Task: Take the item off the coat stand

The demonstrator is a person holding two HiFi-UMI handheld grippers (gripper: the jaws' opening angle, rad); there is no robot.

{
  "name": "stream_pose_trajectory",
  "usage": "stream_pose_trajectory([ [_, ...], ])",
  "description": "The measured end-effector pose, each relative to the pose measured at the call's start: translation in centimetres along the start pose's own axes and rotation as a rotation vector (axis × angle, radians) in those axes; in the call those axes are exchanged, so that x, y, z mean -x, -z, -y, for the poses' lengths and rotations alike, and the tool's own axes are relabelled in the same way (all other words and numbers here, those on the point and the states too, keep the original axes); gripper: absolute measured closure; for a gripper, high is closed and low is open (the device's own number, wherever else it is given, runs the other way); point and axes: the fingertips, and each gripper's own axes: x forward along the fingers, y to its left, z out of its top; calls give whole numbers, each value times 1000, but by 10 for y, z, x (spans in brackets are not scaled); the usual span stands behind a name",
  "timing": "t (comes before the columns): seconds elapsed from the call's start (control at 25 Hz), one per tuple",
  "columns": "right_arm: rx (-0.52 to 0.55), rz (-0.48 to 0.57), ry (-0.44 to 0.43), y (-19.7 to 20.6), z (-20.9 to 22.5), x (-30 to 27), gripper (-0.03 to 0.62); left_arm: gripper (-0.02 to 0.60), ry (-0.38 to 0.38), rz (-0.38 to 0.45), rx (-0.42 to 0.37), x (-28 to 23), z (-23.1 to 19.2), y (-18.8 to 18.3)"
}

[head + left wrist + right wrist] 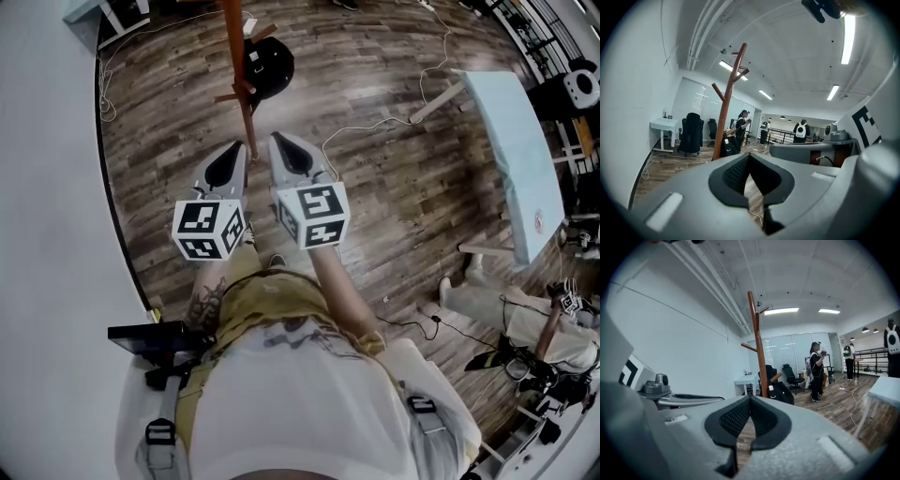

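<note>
A brown wooden coat stand rises from the wood floor ahead of me. A black bag hangs low on one of its pegs. In the left gripper view the coat stand is left of centre with the bag at its foot. In the right gripper view the stand is near centre and the bag hangs beside it. My left gripper and right gripper are held side by side, short of the stand. Both point at it with jaws shut and nothing between them.
A white table stands on the right, with cables trailing over the floor. A white wall runs along the left. A person stands beyond the stand, near a black chair and a white desk.
</note>
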Motion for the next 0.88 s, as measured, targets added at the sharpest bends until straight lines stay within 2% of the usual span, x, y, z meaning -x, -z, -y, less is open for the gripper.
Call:
stream_pose_trajectory([
  [0.2, 11, -8, 6, -14, 3, -44, 597, 581, 16, 2, 8, -22, -33, -17],
  [0.44, 12, -17, 56, -23, 17, -120, 597, 581, 44, -9, 12, -66, -90, -27],
  [0.64, 18, -30, 102, -19, 26, -137, 596, 581, 80, -23, 9, -81, -98, -23],
  [0.88, 20, -52, 124, -11, 37, -148, 595, 581, 73, -37, 14, -88, -109, -20],
])
